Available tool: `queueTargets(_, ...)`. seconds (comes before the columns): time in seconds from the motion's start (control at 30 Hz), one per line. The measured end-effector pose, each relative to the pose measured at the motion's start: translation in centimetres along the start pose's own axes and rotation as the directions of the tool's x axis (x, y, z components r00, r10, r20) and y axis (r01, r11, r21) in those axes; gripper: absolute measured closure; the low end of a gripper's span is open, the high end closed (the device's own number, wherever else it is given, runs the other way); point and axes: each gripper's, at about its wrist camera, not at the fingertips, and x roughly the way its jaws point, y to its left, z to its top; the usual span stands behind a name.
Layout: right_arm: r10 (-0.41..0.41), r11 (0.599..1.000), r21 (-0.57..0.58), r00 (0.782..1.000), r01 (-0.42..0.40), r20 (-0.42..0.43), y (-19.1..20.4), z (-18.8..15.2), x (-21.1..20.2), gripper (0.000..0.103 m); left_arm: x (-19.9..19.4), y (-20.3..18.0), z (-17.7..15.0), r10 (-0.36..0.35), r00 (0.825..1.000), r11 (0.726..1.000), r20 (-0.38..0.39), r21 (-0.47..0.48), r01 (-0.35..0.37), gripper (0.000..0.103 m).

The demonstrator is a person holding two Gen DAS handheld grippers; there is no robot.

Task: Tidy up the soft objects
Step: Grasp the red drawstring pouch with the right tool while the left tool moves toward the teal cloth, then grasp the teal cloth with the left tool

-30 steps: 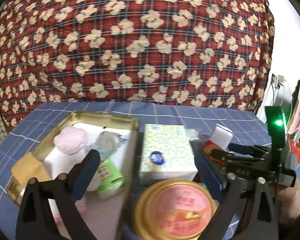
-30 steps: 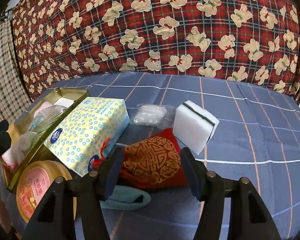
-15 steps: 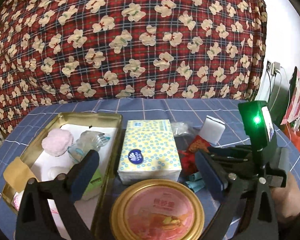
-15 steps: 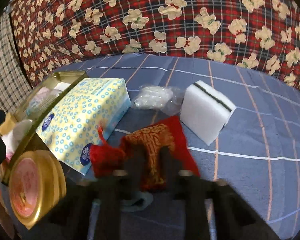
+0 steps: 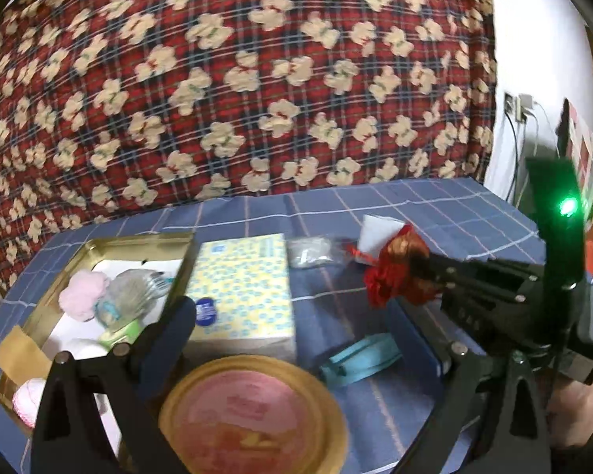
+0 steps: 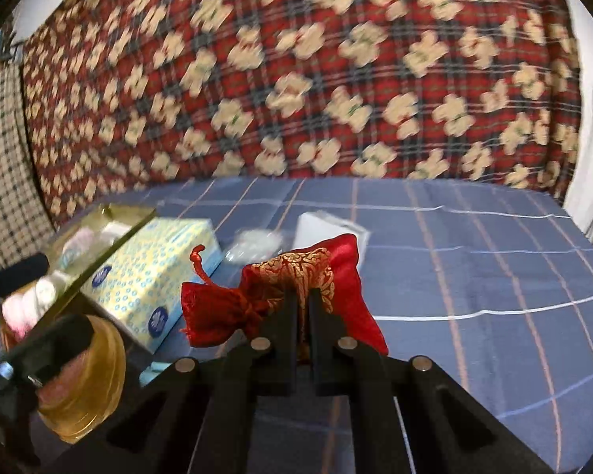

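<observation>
My right gripper (image 6: pixel 303 296) is shut on a red and gold drawstring pouch (image 6: pixel 336 260). From the left wrist the same pouch (image 5: pixel 391 276) hangs at the right gripper's (image 5: pixel 421 268) tips, clear of the blue checked tablecloth. My left gripper (image 5: pixel 292 328) stands open and holds nothing. Below it lie a yellow dotted tissue pack (image 5: pixel 241 284) and a round gold tin with a pink lid (image 5: pixel 253 414). A gold tray (image 5: pixel 99 245) at the left holds a pink puff (image 5: pixel 84 294) and a clear wrapped item (image 5: pixel 134 292).
A teal fabric piece (image 5: pixel 359 359) lies on the cloth by the left gripper's right finger. A white sponge (image 6: pixel 320 225) and a clear plastic bag (image 6: pixel 257 243) sit behind the pouch. A red bear-print blanket rises behind the table. A hand grips the right handle.
The right gripper's jaws closed on the red pouch and carried it off the teal piece, which now lies bare. The left gripper drew back to the right, still open.
</observation>
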Motion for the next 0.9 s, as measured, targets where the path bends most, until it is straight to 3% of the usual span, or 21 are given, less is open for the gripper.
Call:
queueTargets(0.13, -0.013, 0.999, 0.031, 1.000, 0.012, 0.014, -1.2, 0.0, -0.6, 0.098, 0.2, -2.1, 0.1, -0.018, 1.000, 0.998, -0.010, 0.052, 0.018, 0.008)
queueTargets(0.47, -0.035, 0.996, 0.085, 0.999, 0.032, 0.028, -3.3, -0.4, -1.6, 0.098, 2.0, -6.5, -1.2, -0.058, 0.988, 0.975, -0.143, 0.203, 0.086, 0.042)
queueTargets(0.9, -0.027, 0.994, 0.105, 0.999, 0.023, 0.036, -3.9, -0.6, -1.8, 0.097, 5.2, -8.4, -2.1, -0.041, 0.953, 0.954, -0.299, 0.271, 0.126, 0.045)
